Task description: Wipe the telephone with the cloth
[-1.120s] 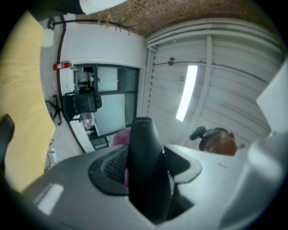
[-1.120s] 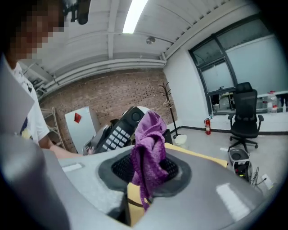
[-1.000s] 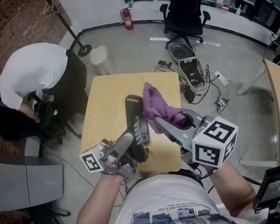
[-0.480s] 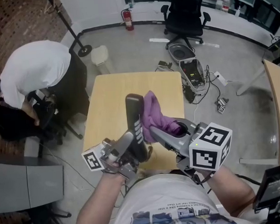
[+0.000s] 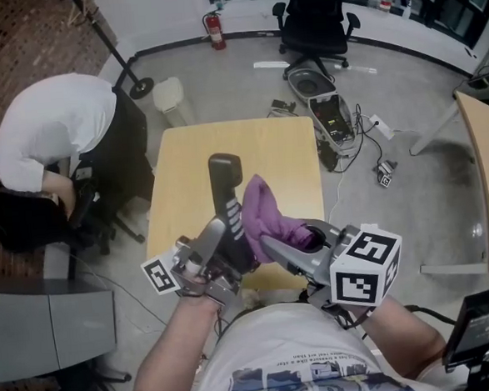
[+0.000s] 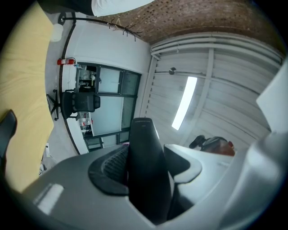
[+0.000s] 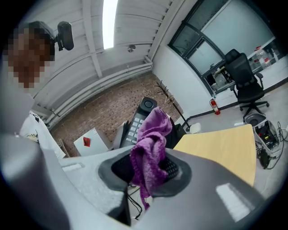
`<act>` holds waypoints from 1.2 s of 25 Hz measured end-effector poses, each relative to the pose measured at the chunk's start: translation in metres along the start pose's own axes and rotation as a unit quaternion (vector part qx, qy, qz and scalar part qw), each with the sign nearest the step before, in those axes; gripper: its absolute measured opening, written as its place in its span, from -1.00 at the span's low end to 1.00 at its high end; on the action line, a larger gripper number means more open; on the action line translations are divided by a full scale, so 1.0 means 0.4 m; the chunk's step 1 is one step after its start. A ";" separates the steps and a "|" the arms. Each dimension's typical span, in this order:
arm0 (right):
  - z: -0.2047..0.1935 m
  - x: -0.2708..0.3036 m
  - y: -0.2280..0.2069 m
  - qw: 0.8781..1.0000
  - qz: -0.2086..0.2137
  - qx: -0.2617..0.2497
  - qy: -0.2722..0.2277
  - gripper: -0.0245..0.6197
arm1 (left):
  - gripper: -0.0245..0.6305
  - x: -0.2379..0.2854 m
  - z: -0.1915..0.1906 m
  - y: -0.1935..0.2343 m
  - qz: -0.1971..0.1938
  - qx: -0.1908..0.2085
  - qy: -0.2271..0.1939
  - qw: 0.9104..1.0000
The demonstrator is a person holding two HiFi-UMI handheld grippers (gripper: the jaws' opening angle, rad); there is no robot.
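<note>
My left gripper (image 5: 229, 237) is shut on the lower part of a black telephone handset (image 5: 225, 192), which it holds tilted upward above the wooden table (image 5: 183, 153). In the left gripper view the handset (image 6: 146, 170) fills the space between the jaws of the left gripper (image 6: 145, 182). A purple cloth (image 5: 265, 212) is bunched in my right gripper (image 5: 277, 238), which is shut on it. The cloth lies against the handset's right side. In the right gripper view the cloth (image 7: 150, 148) hangs from the right gripper (image 7: 148, 173), with the telephone's keypad (image 7: 136, 123) just behind it.
A person in a white shirt (image 5: 52, 129) bends over at the left beside the table. A black office chair (image 5: 311, 14), a floor device with cables (image 5: 326, 114), a white bin (image 5: 171, 95) and a fire extinguisher (image 5: 213, 30) stand beyond. Another table's edge (image 5: 488, 157) is at the right.
My right gripper has drawn the purple cloth left and down along the handset, toward me. The left gripper has kept its hold, with only a slight roll.
</note>
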State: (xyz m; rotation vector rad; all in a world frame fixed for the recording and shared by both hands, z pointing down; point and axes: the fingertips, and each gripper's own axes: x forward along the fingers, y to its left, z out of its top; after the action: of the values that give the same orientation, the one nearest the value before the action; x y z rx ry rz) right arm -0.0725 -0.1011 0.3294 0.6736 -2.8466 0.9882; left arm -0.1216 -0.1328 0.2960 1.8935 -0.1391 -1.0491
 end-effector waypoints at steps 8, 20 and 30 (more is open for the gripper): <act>-0.091 -0.037 0.013 0.999 0.002 -0.012 0.053 -0.66 | -0.14 0.011 0.024 0.010 -0.003 -0.004 -0.007 1.000; 0.119 -0.034 0.068 0.993 -0.010 -0.119 -0.025 -0.66 | -0.14 0.024 0.017 0.032 -0.005 -0.027 -0.002 1.000; 0.043 -0.022 0.115 0.994 0.029 -0.108 0.000 -0.66 | -0.14 0.015 0.022 0.043 0.002 -0.025 -0.017 1.000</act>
State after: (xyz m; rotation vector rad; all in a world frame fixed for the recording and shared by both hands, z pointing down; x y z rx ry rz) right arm -0.0824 -0.0758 0.2874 0.5716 -2.9296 0.6705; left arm -0.1187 -0.1512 0.3039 1.8300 -0.1346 -1.0731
